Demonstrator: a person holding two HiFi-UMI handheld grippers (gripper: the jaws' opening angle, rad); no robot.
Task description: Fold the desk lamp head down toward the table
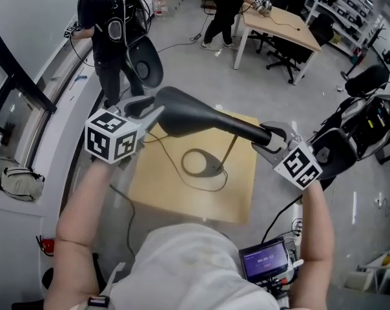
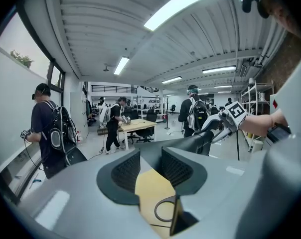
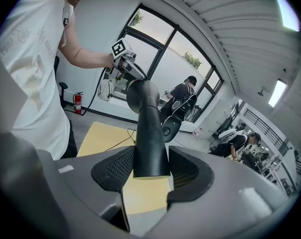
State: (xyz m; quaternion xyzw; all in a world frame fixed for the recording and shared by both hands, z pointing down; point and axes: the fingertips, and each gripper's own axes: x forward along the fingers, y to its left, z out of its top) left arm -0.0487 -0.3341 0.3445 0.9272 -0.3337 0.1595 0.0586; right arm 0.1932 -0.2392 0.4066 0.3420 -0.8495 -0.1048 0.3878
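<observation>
- Fingers (image 3: pixel 115 171) of the right gripper (image 3: pixel 149 176) are pinched on the narrow end of the black lamp head (image 3: pixel 149 143), which fills the gap between the two meshed pads.
- Fingers (image 2: pixel 123 171) of the left gripper (image 2: pixel 151 156) stand a little apart and nip the wide end of the same part at their tips. Pale tabletop shows through the rest of the gap.
- The lamp head spans from one gripper to the other, carried in the air above the small wooden table (image 1: pixel 156 192).
- A slim brass stem (image 1: pixel 230 150) drops from the underside near the right gripper to the ring-shaped base (image 1: pixel 214 168), which sits flat on the tabletop.
- The square-marked cubes (image 1: pixel 111 139) on both grippers face the head view, with the person's bare forearms reaching in from below.
- A small lit screen (image 1: pixel 266 260) hangs at the person's waist.
- Beyond the table, a person wearing a backpack (image 1: pixel 111 24) stands by the windows, and another leans over a long desk (image 1: pixel 279 28) ringed with office chairs.
</observation>
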